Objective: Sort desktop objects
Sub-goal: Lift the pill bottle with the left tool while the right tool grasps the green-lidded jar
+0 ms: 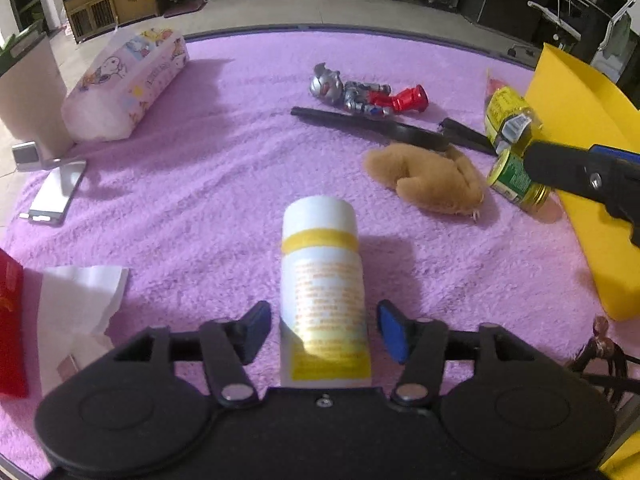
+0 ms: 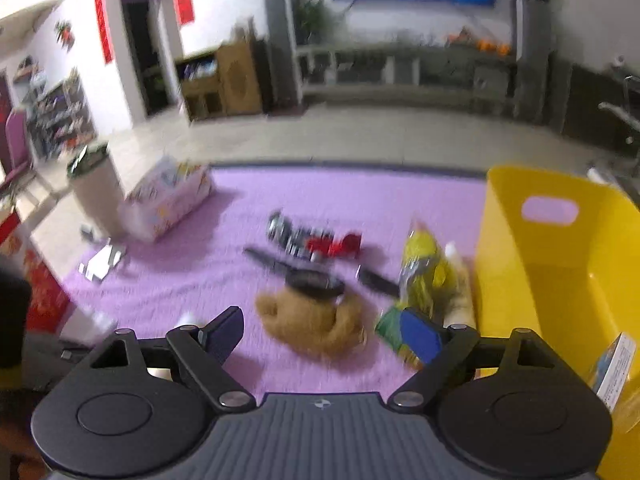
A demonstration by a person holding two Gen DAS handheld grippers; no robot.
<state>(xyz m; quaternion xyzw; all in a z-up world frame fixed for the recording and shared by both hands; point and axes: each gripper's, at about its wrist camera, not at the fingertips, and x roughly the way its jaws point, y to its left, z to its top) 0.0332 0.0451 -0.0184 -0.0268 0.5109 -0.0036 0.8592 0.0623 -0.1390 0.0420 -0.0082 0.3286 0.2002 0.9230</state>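
Note:
A white bottle with a yellow band (image 1: 322, 280) stands upright on the purple rug between my left gripper's (image 1: 324, 328) open blue pads, which stand just clear of its sides. My right gripper (image 2: 324, 334) is open and empty above the rug, over a brown plush toy (image 2: 316, 324); its view is blurred. The plush (image 1: 428, 180) lies mid-right in the left wrist view. A green jar (image 1: 516, 182) and a yellow-green bottle (image 1: 508, 118) lie beside the yellow bin (image 1: 580, 128). The right gripper's finger (image 1: 580, 172) shows over the jar.
A toy robot figure (image 1: 360, 94) and a black strap-like object (image 1: 372, 128) lie at the back. A cartoon tissue pack (image 1: 124, 84), a phone (image 1: 56, 192), white paper (image 1: 80, 300) and a red packet (image 1: 10, 328) lie left. The yellow bin (image 2: 560, 280) holds a small box (image 2: 616, 372).

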